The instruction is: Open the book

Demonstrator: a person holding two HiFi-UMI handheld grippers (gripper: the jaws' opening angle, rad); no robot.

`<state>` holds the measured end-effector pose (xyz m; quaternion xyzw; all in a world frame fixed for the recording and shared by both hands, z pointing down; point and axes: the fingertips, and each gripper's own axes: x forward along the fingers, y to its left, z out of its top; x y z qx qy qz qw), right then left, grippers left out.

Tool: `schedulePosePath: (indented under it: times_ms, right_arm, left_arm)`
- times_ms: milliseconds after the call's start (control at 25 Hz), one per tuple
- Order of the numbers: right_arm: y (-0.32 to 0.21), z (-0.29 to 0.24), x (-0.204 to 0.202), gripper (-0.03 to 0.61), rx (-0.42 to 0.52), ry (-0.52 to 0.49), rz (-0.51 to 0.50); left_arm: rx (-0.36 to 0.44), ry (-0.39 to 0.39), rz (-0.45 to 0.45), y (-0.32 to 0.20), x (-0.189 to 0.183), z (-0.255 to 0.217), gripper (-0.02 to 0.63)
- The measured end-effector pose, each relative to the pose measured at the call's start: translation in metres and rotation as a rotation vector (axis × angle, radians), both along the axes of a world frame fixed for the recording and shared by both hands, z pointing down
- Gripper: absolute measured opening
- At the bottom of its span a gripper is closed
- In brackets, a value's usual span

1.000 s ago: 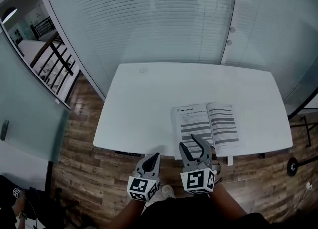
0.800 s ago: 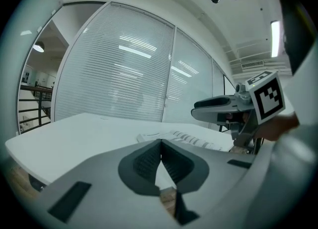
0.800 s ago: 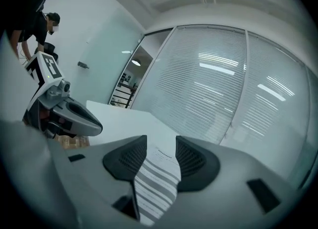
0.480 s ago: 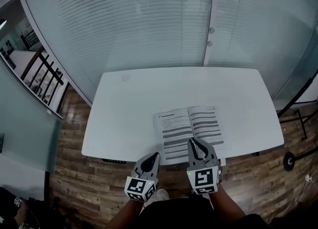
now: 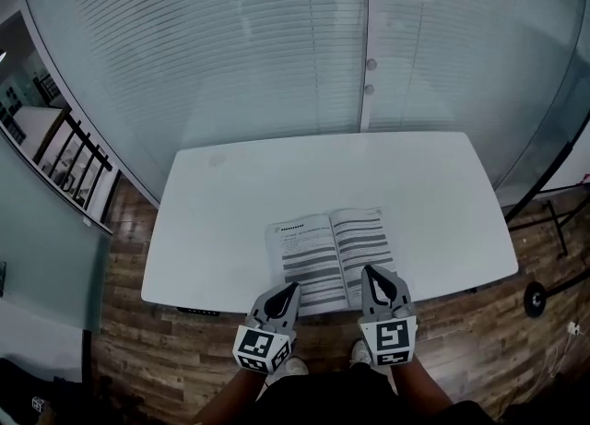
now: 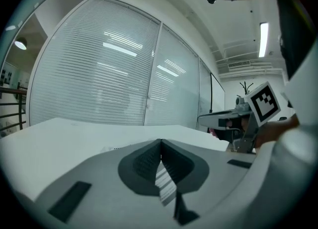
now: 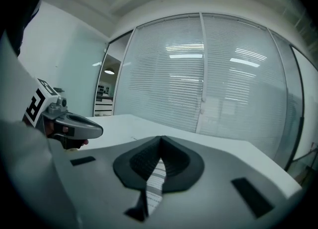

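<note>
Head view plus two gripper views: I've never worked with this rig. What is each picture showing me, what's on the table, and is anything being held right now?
There is no robot arm here. A person holds a pair of hand-worked tongs in each hand. The head view comes from a camera on the person's head, looking steeply down at a white table. The left tongs show at its lower left and the right tongs at its lower right. The other two pictures come from a camera riding on each pair of tongs, looking out along its two jaws, so the grey shape at the bottom of each is the tongs themselves. One book lies on the table near the front edge, already open with its printed pages up. Both tongs are shut, jaws together, and neither holds anything.
</note>
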<state>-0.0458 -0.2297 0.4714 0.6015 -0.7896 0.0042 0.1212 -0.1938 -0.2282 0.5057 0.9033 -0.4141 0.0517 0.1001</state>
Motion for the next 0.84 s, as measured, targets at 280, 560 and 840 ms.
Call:
schedulePosePath:
  times_ms: [280, 560, 840]
  right_arm:
    - [-0.002, 0.002, 0.020, 0.003, 0.003, -0.004, 0.014]
    - [-0.002, 0.021, 0.035, 0.003, -0.050, 0.006, -0.002]
    - [-0.004, 0.035, 0.048, 0.004, -0.065, 0.021, -0.011]
  left_arm:
    - [0.023, -0.028, 0.041, -0.003, 0.026, -0.003, 0.014]
    - [0.060, -0.029, 0.094, -0.002, 0.052, -0.013, 0.014]
    - [0.060, -0.056, 0.105, -0.006, 0.066, -0.004, 0.014]
